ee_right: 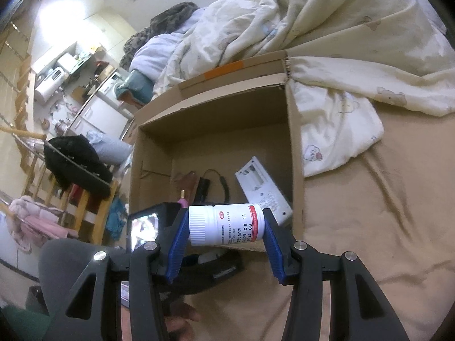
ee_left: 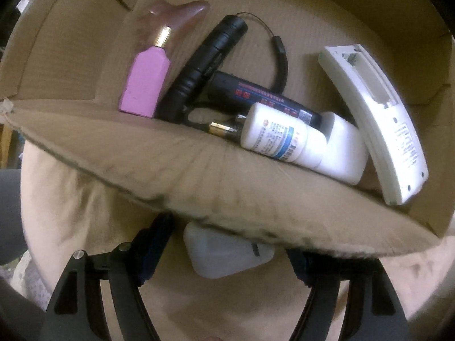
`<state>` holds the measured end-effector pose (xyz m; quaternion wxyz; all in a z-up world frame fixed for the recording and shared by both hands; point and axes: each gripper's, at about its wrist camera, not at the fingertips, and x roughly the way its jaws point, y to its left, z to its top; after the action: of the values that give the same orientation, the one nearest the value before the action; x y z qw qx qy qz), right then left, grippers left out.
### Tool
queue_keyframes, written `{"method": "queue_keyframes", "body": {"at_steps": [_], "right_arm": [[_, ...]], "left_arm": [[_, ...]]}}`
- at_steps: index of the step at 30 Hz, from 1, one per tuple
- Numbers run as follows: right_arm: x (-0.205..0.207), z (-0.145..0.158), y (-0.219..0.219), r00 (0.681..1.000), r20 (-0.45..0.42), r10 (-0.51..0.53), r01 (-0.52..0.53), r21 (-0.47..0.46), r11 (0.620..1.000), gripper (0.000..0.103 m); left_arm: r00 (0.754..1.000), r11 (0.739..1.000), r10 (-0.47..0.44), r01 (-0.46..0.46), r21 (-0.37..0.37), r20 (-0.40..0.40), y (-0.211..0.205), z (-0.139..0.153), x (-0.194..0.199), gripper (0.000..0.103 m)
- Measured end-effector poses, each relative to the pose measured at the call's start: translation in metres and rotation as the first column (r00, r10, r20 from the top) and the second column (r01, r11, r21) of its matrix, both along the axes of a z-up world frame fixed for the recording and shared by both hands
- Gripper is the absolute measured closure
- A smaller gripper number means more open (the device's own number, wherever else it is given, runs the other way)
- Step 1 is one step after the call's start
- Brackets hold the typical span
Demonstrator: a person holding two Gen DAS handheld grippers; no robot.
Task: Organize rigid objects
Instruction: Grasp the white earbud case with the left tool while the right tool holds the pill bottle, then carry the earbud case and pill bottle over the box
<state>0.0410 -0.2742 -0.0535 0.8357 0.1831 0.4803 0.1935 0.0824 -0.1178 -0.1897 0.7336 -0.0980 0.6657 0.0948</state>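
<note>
The right gripper (ee_right: 226, 234) pinches a white bottle (ee_right: 224, 225) sideways. The left gripper (ee_left: 227, 253) is spread wide, maybe touching the box (ee_left: 142, 153).

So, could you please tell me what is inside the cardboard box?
The cardboard box holds a pink bottle, a black flashlight, a dark tube, a white pill bottle, and a white remote. The near wall hides whatever lies lower.

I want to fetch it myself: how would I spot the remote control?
Find the open cardboard box on the bed. Inside, against its right wall, lies the white remote control, back side up. It is the only long, flat, curved slab; its neighbours are round bottles and black tools.
</note>
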Motion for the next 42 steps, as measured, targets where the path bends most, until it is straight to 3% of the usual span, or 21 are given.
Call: {"method": "queue_keyframes", "body": {"at_steps": [8, 12, 15, 21, 27, 36, 40, 42], "right_arm": [[0.002, -0.002, -0.001, 1.0, -0.007, -0.001, 0.001, -0.003, 1.0, 0.051], [0.004, -0.005, -0.003, 1.0, -0.017, -0.011, 0.01, -0.012, 1.0, 0.051], [0.004, -0.007, -0.001, 1.0, -0.028, -0.009, 0.009, -0.027, 1.0, 0.051], [0.002, -0.011, -0.004, 0.999, -0.039, -0.022, 0.02, -0.06, 0.998, 0.051], [-0.003, -0.012, -0.005, 0.999, -0.041, -0.03, 0.027, -0.084, 0.996, 0.051], [-0.003, -0.005, 0.003, 1.0, 0.001, -0.013, 0.013, -0.101, 0.995, 0.051], [0.01, -0.009, 0.011, 1.0, 0.0, -0.009, 0.009, -0.141, 0.99, 0.051], [0.019, -0.016, 0.015, 1.0, -0.016, -0.009, 0.006, -0.159, 0.987, 0.051]], "left_arm": [[1.0, 1.0, 0.018, -0.018, -0.02, 0.012, 0.001, 0.001, -0.003, 0.03], [1.0, 1.0, -0.004, 0.004, -0.012, 0.022, 0.007, 0.006, -0.009, 0.049], [0.999, 0.999, -0.024, 0.025, -0.034, 0.022, 0.015, 0.01, -0.016, 0.049], [0.997, 0.997, -0.075, 0.075, -0.036, 0.006, 0.037, 0.03, -0.034, 0.049], [0.987, 0.987, -0.156, 0.157, -0.027, 0.044, 0.064, 0.072, -0.057, 0.049], [0.926, 0.953, -0.301, 0.294, 0.065, 0.227, 0.083, 0.15, -0.059, 0.049], [0.883, 0.926, -0.37, 0.326, 0.19, 0.288, 0.074, 0.16, -0.029, 0.049], [0.878, 0.921, -0.381, 0.335, 0.198, 0.288, 0.073, 0.151, -0.016, 0.049]]}}
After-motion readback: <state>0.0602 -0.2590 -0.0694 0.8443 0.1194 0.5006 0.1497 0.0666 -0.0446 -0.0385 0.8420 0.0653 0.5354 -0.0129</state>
